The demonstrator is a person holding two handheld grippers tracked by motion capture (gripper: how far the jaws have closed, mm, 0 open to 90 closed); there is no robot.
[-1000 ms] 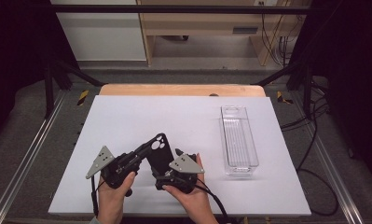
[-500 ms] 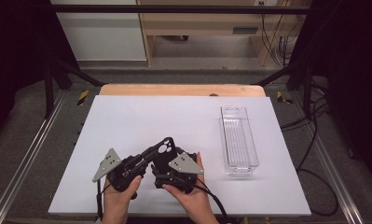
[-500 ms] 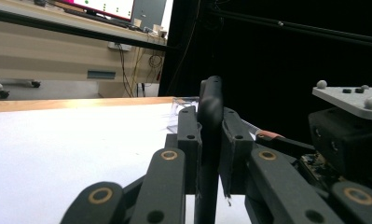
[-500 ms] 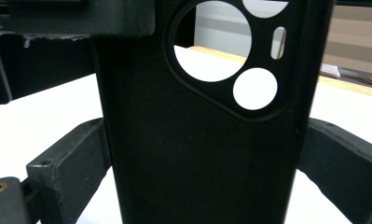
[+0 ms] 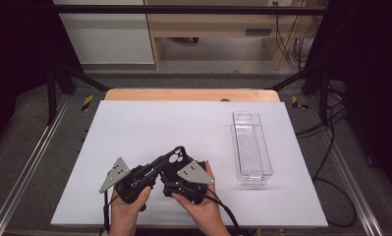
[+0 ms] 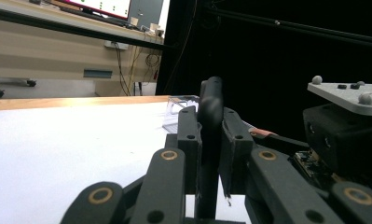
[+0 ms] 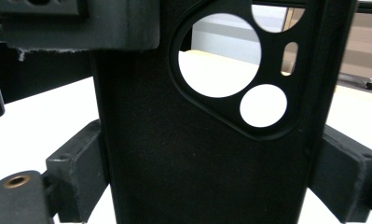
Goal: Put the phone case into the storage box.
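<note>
Case: black plastic phone case [image 5: 173,160] with round camera cutouts, lower centre, above white counter [image 5: 149,123].
Left gripper [image 6: 210,140]: jaws pinching case edgewise.
Right gripper [image 7: 207,168]: jaws have just been closing, flanking case's sides.

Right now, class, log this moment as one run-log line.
left gripper: shut on black phone case | right gripper: closing across case | clear plastic tray: empty

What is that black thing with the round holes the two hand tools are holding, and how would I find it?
Start at the white table and look to its near edge, where two hands meet. Between the left gripper and the right gripper sits a black phone case. Unlike the clear plastic tray to the right, it is opaque, thin, with round camera cutouts.
</note>
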